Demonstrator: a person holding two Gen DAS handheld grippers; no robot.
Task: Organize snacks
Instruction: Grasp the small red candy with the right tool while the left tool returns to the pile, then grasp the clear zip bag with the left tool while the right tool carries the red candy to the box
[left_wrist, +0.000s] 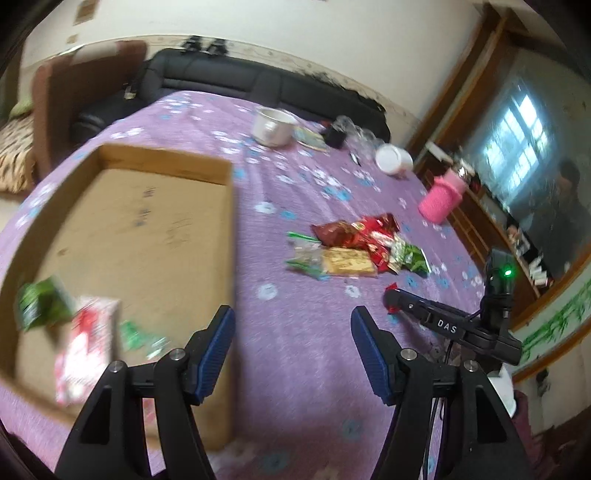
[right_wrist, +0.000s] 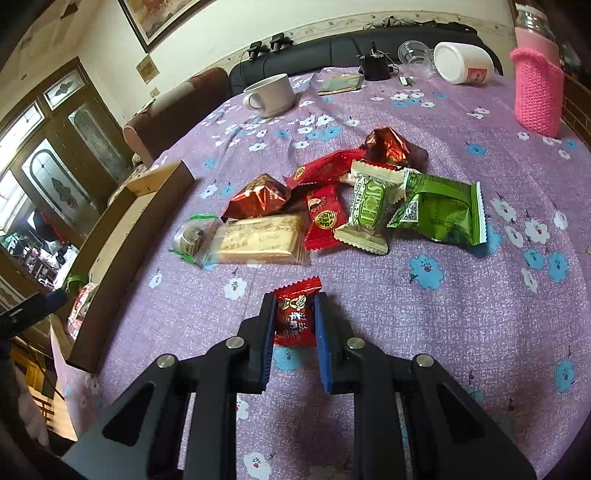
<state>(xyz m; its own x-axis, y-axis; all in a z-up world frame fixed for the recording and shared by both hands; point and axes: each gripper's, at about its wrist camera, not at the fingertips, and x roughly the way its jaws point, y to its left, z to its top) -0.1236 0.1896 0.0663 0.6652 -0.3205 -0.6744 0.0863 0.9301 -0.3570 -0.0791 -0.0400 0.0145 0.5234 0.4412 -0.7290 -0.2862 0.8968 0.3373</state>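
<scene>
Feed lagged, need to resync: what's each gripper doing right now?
Left gripper: open, holding nothing.
Right gripper: shut on a red candy.

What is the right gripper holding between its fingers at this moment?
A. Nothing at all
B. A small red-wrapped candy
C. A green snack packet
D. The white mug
B: in the right wrist view the right gripper is shut on a small red-wrapped candy, which sits squeezed between the two blue pads, while the green packet and the white mug lie untouched on the table.
</scene>
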